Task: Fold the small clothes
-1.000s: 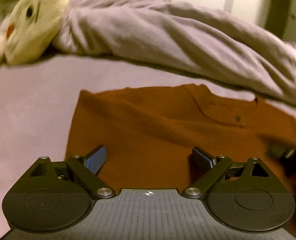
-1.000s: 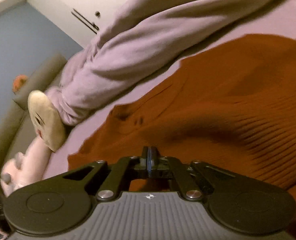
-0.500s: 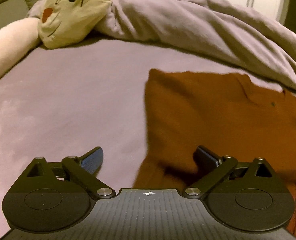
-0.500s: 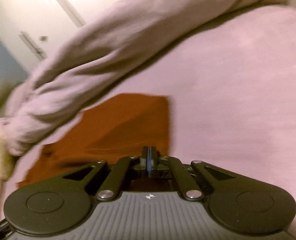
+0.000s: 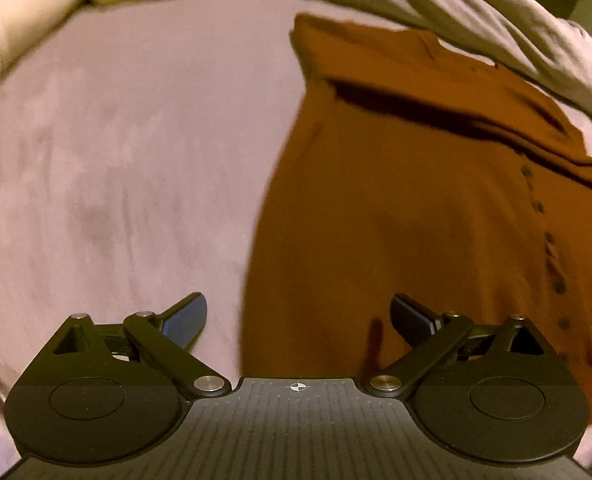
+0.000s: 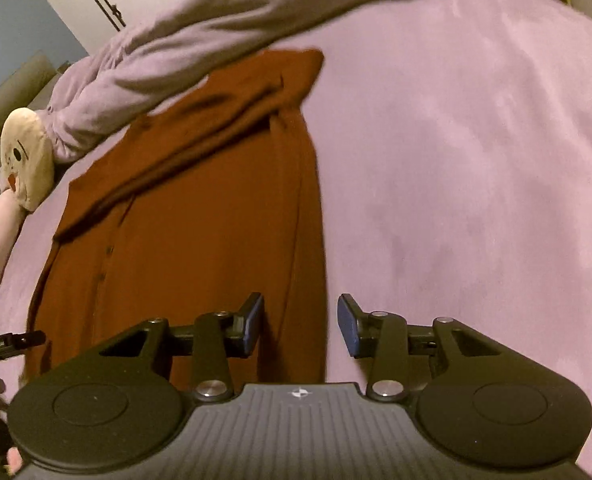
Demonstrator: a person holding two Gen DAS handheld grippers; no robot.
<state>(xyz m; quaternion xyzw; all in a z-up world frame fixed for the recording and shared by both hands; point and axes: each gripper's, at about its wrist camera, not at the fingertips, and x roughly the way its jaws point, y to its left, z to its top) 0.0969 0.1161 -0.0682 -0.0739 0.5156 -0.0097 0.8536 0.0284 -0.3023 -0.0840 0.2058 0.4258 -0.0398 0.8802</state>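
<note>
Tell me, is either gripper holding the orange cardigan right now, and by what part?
Nothing is held. The left gripper and right gripper are both open, each straddling a side edge of the rust-orange cardigan, which lies on the bed.

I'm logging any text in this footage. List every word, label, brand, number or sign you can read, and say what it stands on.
White lettering on the small black device at the left edge of the right wrist view: too small and blurred to read.
Round crosshair mark on the left gripper body: a symbol, no text.
Similar mark on the right gripper body: a symbol, no text.
Rust-orange buttoned knit cardigan, lilac bedsheet: no text.
</note>
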